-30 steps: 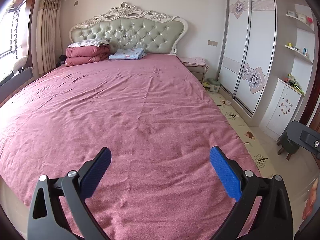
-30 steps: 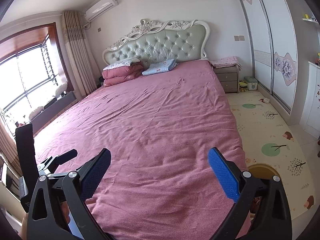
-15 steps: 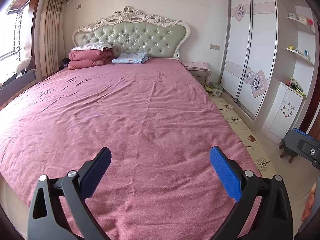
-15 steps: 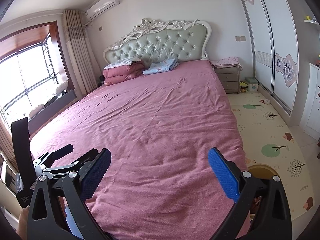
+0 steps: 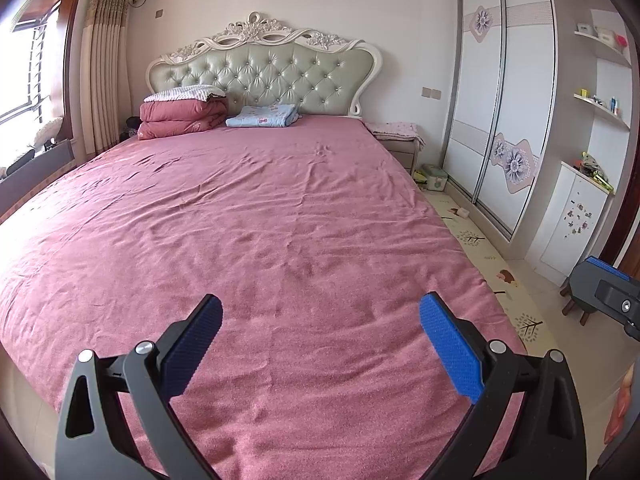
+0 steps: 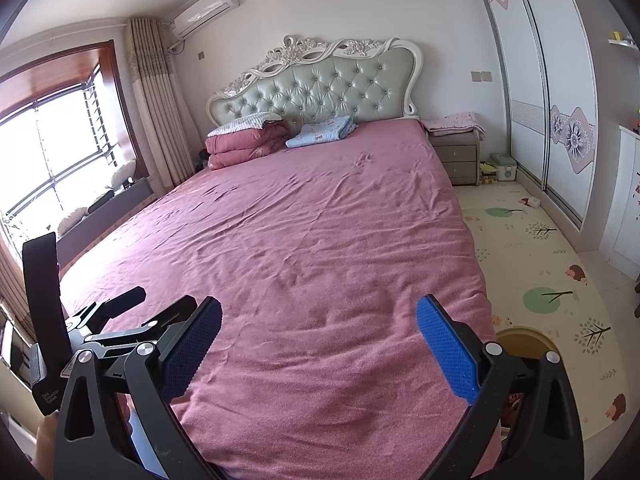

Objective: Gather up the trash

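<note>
My left gripper (image 5: 320, 304) is open over the foot of a wide bed with a pink cover (image 5: 260, 220), nothing between its blue pads. My right gripper (image 6: 319, 306) is open too, held over the bed's foot nearer the right side. The left gripper's black body (image 6: 100, 320) shows at the lower left of the right wrist view. A small light scrap (image 6: 532, 201) lies on the play mat by the wardrobe, also seen as the scrap (image 5: 462, 212) in the left wrist view. A round yellow container (image 6: 524, 340) stands on the floor at the bed's right foot corner.
Folded pink quilt (image 5: 182, 118) and blue blanket (image 5: 264, 115) lie by the tufted headboard. A nightstand (image 6: 458, 156), a green box (image 6: 504, 166) and yellow bits stand beyond the mat (image 6: 532, 272). Sliding wardrobe (image 5: 500, 100), white cabinet (image 5: 572, 216) and small stool (image 5: 580, 308) line the right side.
Both views shifted only a little. The left wrist view has levelled out, and the left gripper sits slightly further forward in the right wrist view. Both grippers stayed open.
</note>
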`<state>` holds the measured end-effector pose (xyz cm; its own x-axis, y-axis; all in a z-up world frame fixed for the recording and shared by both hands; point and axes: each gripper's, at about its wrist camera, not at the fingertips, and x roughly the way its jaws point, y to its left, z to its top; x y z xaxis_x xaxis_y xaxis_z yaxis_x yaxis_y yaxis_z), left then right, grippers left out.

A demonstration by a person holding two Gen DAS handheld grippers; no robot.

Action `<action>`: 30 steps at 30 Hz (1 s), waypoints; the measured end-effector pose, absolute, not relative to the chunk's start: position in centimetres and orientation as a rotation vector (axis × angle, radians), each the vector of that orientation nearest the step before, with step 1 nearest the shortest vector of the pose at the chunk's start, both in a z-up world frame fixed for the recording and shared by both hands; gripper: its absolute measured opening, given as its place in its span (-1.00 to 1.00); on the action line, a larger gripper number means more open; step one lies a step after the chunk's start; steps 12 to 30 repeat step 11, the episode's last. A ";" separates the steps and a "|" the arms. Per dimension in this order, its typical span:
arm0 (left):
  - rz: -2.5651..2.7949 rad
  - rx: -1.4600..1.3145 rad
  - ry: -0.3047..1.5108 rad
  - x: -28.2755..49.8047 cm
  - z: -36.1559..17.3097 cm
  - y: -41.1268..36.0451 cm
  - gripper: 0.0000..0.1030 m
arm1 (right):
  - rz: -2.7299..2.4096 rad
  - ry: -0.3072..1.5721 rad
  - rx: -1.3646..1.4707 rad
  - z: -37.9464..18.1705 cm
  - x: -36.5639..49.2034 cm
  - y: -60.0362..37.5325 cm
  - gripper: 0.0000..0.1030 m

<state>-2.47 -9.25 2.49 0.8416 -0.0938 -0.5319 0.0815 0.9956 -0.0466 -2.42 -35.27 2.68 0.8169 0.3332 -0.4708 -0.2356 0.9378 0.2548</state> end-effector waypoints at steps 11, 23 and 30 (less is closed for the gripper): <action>-0.107 -0.036 0.583 -2.2 2.4 -9.2 0.92 | 0.308 0.540 0.187 2.7 -2.7 -35.2 0.83; -0.107 -0.036 0.583 -2.2 2.4 -9.2 0.92 | 0.308 0.540 0.187 2.7 -2.7 -35.2 0.83; -0.107 -0.036 0.583 -2.2 2.4 -9.2 0.92 | 0.308 0.540 0.187 2.7 -2.7 -35.2 0.83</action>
